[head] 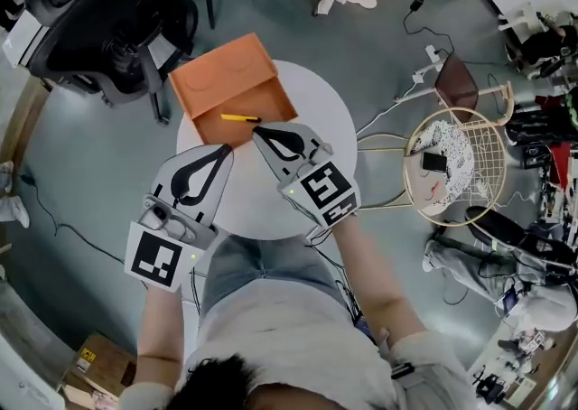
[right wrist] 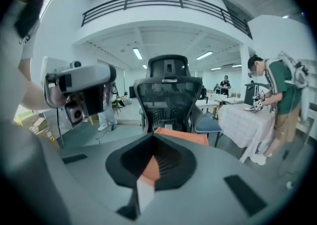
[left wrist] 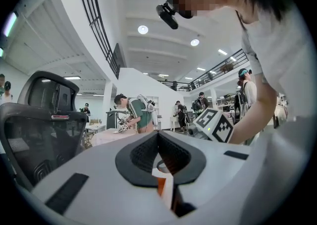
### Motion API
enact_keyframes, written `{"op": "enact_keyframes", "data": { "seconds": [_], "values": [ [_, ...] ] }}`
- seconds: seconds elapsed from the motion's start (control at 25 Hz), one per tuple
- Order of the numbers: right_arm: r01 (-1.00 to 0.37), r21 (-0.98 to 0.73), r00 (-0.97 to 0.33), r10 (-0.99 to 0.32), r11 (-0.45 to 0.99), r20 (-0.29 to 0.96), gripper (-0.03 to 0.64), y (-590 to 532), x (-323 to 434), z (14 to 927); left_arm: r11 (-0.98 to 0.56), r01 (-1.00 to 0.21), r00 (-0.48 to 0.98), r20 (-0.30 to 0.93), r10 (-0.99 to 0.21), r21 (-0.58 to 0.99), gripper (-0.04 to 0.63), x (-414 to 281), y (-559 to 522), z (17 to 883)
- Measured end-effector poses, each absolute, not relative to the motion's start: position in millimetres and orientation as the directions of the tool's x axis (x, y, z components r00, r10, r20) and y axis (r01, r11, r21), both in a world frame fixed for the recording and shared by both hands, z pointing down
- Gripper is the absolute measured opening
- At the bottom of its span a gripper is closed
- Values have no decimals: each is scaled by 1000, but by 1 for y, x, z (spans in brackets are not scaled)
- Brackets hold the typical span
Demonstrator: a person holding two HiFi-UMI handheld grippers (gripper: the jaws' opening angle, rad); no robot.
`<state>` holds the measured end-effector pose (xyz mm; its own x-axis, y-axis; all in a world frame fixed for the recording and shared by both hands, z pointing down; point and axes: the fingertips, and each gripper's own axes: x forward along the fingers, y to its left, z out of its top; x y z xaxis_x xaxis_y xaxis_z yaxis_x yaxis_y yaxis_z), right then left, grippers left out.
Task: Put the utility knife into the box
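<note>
An orange box stands open at the far side of the round white table. A yellow utility knife lies inside it, near the front wall. My right gripper is shut with nothing in it, its tip just short of the box's front rim and close to the knife. My left gripper hovers shut and empty over the table, a little nearer to me. In the right gripper view the shut gripper points at the orange box. In the left gripper view the gripper is shut; the knife is hidden.
A black office chair stands beyond the table at the left. A cream wire chair holding a phone is at the right. Cables run over the floor. A cardboard box sits on the floor by my left side.
</note>
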<state>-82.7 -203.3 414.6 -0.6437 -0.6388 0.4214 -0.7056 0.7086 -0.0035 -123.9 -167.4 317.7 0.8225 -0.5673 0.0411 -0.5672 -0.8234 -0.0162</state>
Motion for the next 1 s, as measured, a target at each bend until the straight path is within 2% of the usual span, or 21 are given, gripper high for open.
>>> {"op": "enact_keyframes", "data": {
  "seconds": [0.36, 1.0],
  "values": [
    [-753, -50, -654, -738, 656, 168, 8, -160, -65, 317, -866, -499, 867, 1, -499, -36, 9, -96, -147, 291],
    [-758, -25, -651, -759, 651, -37, 8, -120, -76, 242, -877, -476, 879, -37, -475, -62, 9, -105, -130, 258]
  ]
}}
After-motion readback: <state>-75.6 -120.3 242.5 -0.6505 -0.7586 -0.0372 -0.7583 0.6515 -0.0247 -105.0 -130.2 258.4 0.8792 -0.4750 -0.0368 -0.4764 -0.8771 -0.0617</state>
